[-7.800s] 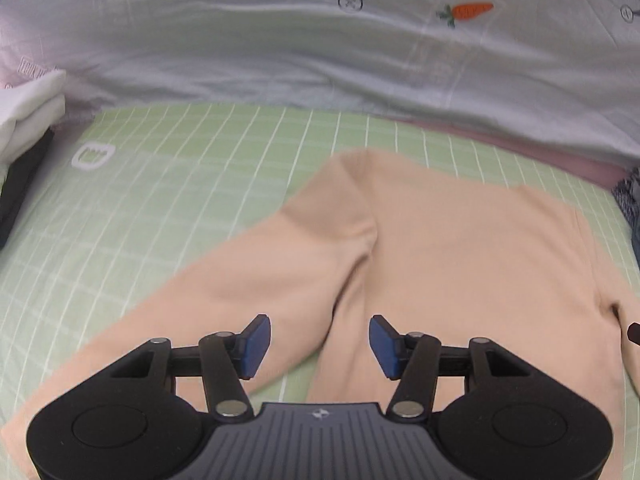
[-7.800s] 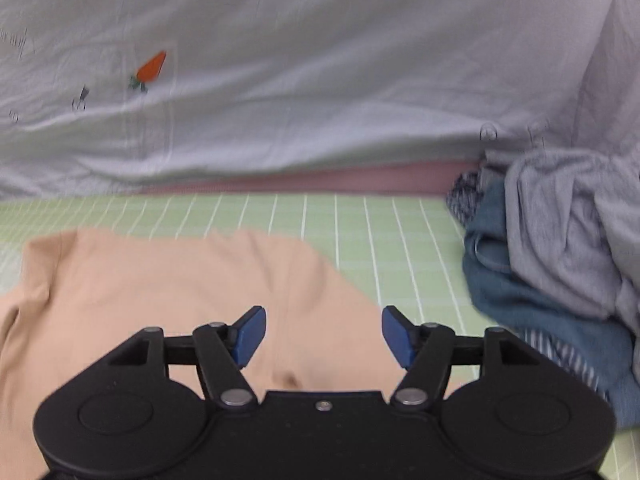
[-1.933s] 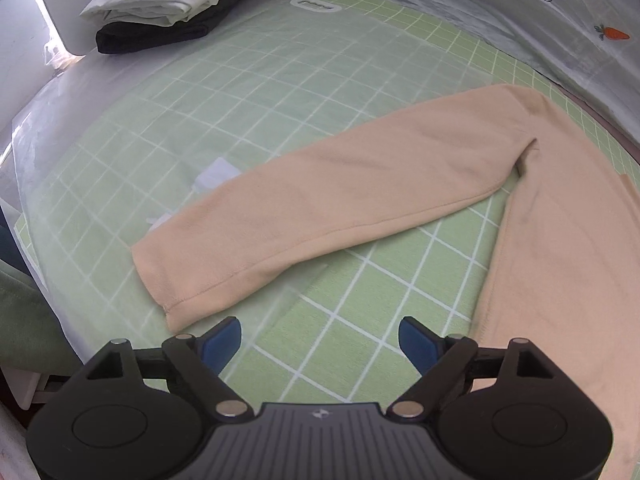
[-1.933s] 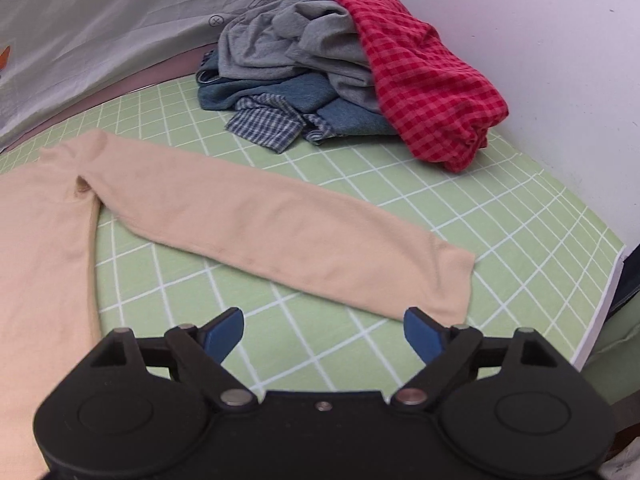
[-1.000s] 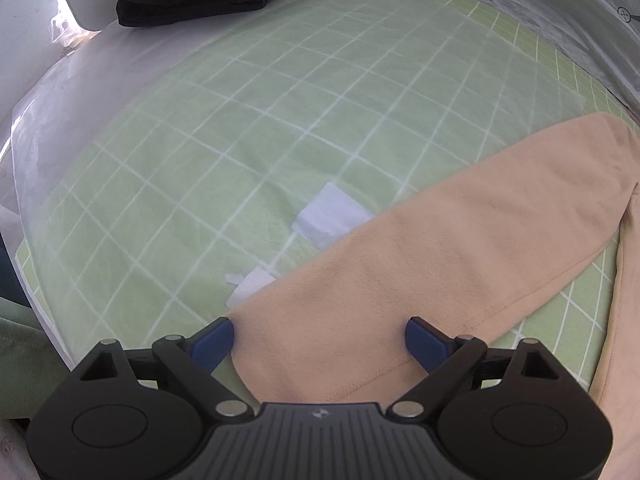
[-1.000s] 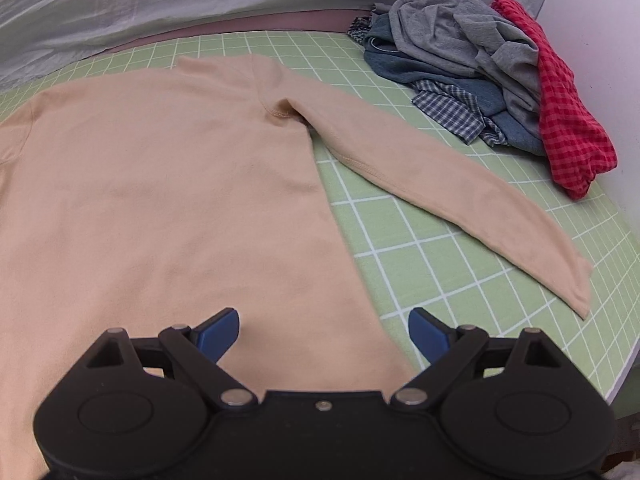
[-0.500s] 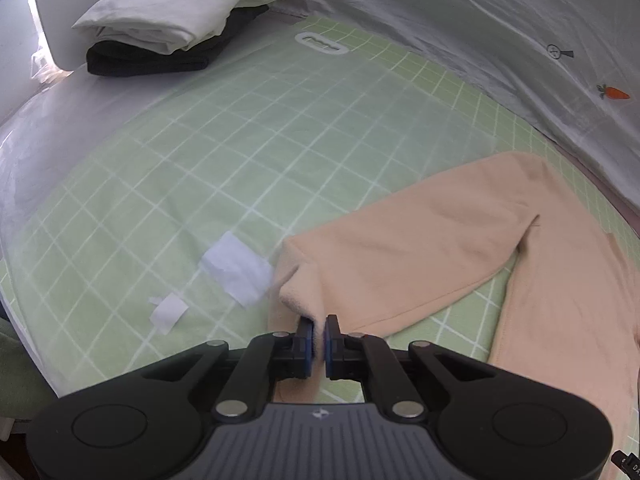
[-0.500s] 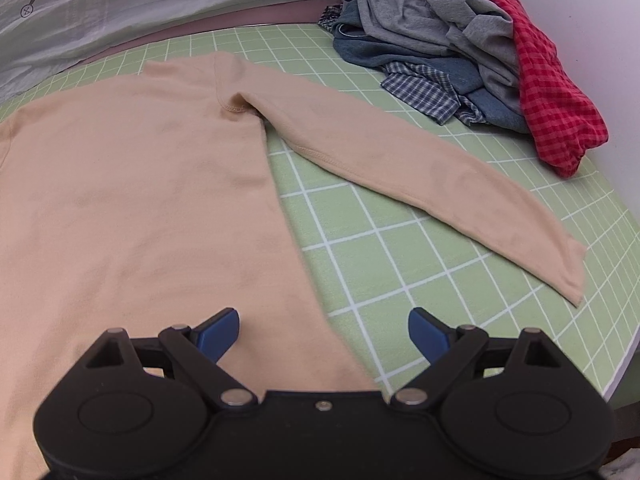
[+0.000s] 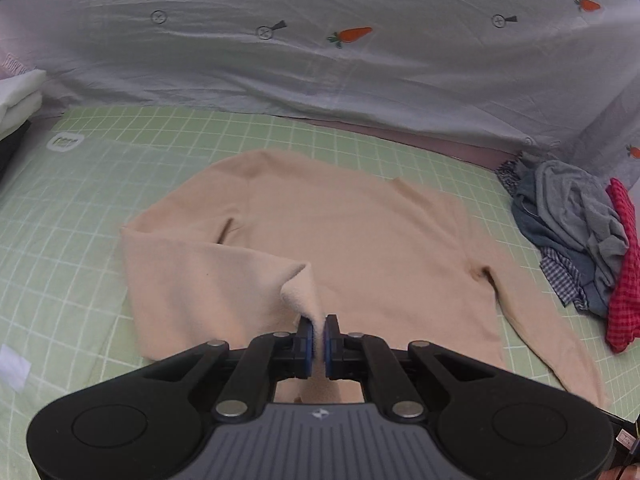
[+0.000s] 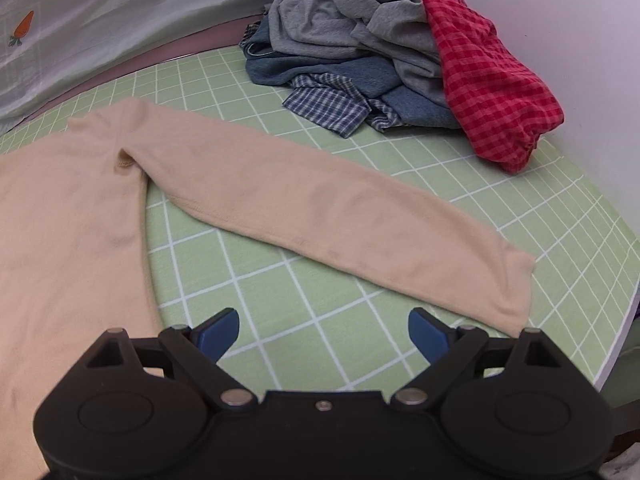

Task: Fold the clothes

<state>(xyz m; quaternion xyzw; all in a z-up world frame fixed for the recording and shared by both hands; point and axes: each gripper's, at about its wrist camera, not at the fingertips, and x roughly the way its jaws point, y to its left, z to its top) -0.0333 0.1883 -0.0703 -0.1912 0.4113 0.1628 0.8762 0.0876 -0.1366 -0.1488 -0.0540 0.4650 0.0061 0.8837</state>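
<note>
A pale grey sheet (image 9: 360, 68) fills the upper half of the left wrist view, printed with small orange carrots and circled crosses. Faint lettering at its far left edge is too blurred to read. Below it, a green mat (image 9: 80, 208) with a white grid covers the work surface. A white logo patch (image 9: 62, 142) sits in the mat's upper left corner, and its writing cannot be made out.

A peach sweater (image 9: 360, 240) lies flat at the centre of the mat, neckline toward the sheet. Its left sleeve (image 9: 208, 280) is folded across the body, with the cuff lifted toward the lower centre of the frame. The left gripper (image 9: 319, 338) has its 2 blue pads pressed together on that cuff.

In the right wrist view, the sweater's right sleeve (image 10: 320, 208) stretches flat from centre left down to the right, ending near the mat's right edge. Bare grid lies open between this sleeve and the sweater body. The right gripper (image 10: 323, 330) hovers at the bottom centre with its fingers spread wide, holding nothing.

A heap of unfolded clothes (image 10: 380, 40) sits in the upper right: grey, blue denim, blue check and red check fabric, apart from the sleeve. Folded white cloth (image 9: 16, 100) shows at the left edge of the left wrist view. A white scrap (image 9: 14, 366) lies on the mat at lower left.
</note>
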